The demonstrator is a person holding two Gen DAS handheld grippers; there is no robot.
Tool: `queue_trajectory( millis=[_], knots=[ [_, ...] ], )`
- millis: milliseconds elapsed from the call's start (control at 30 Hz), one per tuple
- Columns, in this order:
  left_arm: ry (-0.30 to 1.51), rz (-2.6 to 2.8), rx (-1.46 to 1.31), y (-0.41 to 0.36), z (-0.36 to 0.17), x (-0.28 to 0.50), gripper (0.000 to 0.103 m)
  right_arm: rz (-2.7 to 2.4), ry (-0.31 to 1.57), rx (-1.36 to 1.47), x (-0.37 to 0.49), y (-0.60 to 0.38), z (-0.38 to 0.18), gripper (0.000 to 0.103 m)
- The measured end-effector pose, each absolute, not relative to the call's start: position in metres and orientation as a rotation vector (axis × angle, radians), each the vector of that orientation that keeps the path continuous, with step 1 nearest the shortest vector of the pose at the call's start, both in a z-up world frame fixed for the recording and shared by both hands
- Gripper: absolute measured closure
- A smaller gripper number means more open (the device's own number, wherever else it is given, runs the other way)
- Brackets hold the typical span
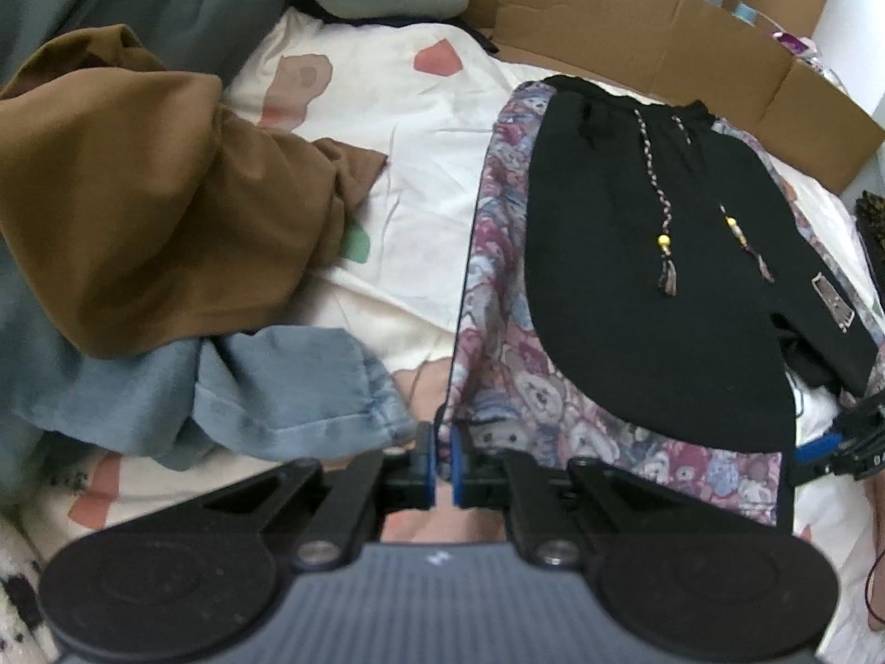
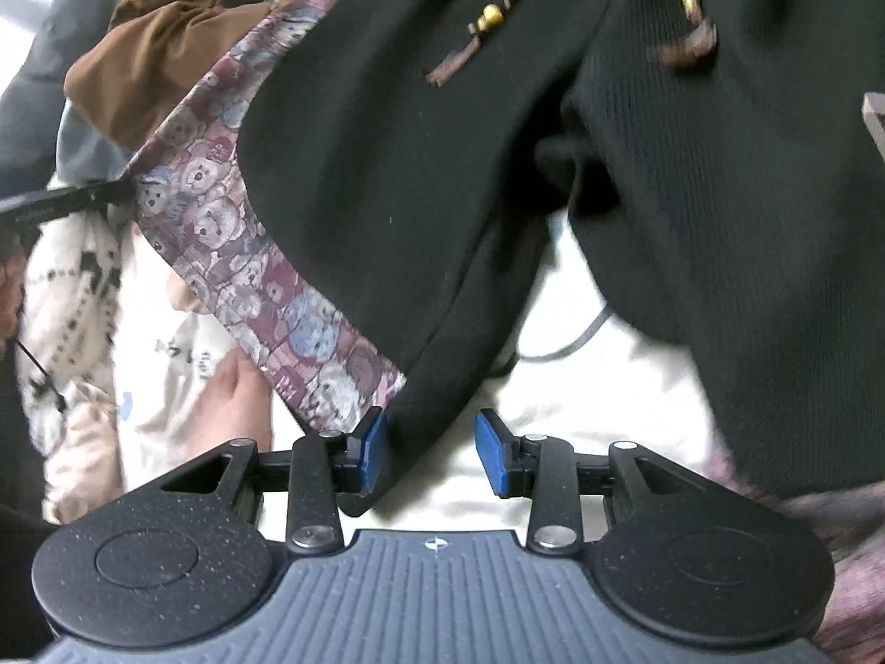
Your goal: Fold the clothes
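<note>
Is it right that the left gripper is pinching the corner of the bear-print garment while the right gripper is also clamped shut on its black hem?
Not quite. The left gripper is indeed closed on the bear-print garment at its corner, but the right gripper is open: in the right wrist view its blue pads stand apart, with the black hem lying between them, not clamped.

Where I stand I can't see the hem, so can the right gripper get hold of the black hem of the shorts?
Probably yes. The right gripper is open, and the black hem of the shorts already lies between its fingers, touching the left one. Nothing blocks it.
</note>
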State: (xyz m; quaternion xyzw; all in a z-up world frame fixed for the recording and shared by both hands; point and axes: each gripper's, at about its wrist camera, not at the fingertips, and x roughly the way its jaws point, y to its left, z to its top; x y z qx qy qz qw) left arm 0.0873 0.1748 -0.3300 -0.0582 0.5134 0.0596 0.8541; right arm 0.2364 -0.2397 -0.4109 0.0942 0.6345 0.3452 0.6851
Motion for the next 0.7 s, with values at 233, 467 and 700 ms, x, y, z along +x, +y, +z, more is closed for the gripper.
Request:
queue_trajectory(
  millis=[233, 467, 700],
  knots=[
    [1.088, 0.125, -0.161, 0.179, -0.324, 0.084, 0.098, 0.804, 1.456, 0.37, 0.239, -0.242, -0.425, 0.103],
    [1.061, 0.151, -0.229, 0.193, -0.313, 0.077, 0.098, 0.872, 1.395, 0.395, 0.244, -0.257, -0.403, 0.103],
    [1.148, 0.174, -0.271, 0.2, -0.36, 0.088, 0.098, 0.867, 1.455, 0.297, 0.24, -0.242, -0.413, 0.103]
  ],
)
